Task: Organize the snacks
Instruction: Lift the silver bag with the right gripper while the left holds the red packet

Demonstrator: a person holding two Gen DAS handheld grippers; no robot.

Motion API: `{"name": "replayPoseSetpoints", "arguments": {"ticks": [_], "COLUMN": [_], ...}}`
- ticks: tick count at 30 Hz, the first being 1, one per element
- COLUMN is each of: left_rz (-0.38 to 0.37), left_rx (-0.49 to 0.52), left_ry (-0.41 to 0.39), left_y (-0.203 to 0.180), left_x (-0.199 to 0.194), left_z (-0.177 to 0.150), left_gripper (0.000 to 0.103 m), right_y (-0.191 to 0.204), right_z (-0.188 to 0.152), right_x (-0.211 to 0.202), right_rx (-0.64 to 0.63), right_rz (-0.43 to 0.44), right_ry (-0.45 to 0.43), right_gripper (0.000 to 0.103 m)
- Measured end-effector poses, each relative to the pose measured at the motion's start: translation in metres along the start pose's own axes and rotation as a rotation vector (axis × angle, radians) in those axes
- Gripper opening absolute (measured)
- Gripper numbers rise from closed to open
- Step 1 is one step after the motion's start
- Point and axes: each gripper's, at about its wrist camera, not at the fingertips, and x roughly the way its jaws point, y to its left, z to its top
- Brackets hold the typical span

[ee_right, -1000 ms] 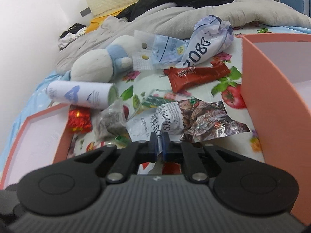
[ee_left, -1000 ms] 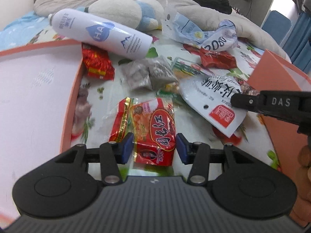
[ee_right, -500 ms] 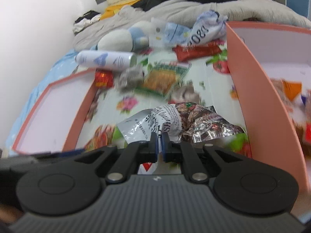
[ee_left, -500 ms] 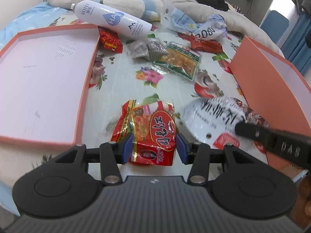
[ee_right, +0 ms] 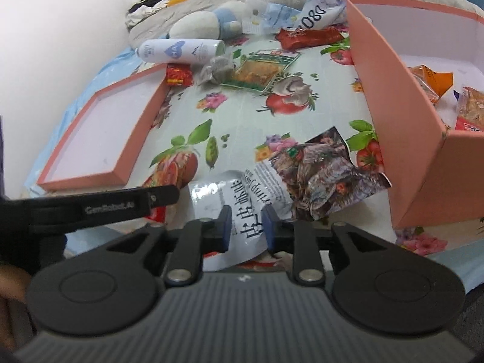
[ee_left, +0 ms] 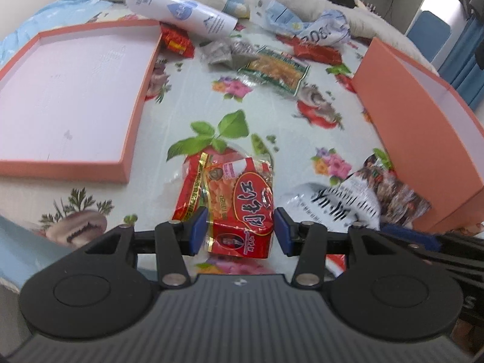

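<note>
The red snack packet (ee_left: 239, 208) is being gripped by the left tool (ee_left: 240, 231). The silver snack bag (ee_right: 284, 181) is being released by the right tool (ee_right: 246, 227), its jaws just opening, pads apart around it.

Red peanut packet (ee_left: 239, 208) with gold trim hangs between blue fingers (ee_left: 198, 231), label facing up. Beside it the silver-and-white shrimp snack bag (ee_right: 290, 178) lies crumpled on the flowered bed, just against the orange box (ee_right: 402, 121), which already has a couple of orange packets (ee_right: 429, 81) inside. Farther back, a green-edged packet (ee_right: 260, 71), a red bar (ee_right: 311, 36) and a small red sachet (ee_right: 179, 75).
</note>
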Motion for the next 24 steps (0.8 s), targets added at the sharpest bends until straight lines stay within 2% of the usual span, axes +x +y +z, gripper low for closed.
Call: {"name": "replayPoseSetpoints", "arguments": {"ticks": [2,5,9,12,21,24], "left_rz": [-0.006,-0.005,-0.012,-0.018,-0.03,-0.027], "left_rx": [-0.011,-0.01,-0.007,-0.007,-0.006,0.006], "left_ry": [0.002,0.003,0.007,0.011,0.016,0.016], "left_y": [0.004,0.006,0.008,0.008,0.011,0.01], "left_x": [0.0,0.001,0.002,0.004,0.008,0.008], "left_z": [-0.002,-0.004,-0.005,-0.006,-0.008,-0.01], "left_gripper": [0.053,0.053,0.053,0.053,0.053,0.053], "right_y": [0.003,0.004,0.0,-0.002,0.002,0.005], "right_z": [-0.001,-0.002,-0.006,-0.012,-0.02,-0.022], "right_x": [-0.003,-0.003,0.007,0.014,0.031,0.038], "right_rx": [-0.005,-0.001,0.054,0.08,0.04,-0.022], "right_rz": [-0.005,-0.021,-0.079,-0.086,-0.135,-0.169], "right_ry": [-0.017,-0.037,-0.035,-0.044,-0.06,-0.064], "right_gripper": [0.061,0.077,0.078,0.078,0.076,0.064]}}
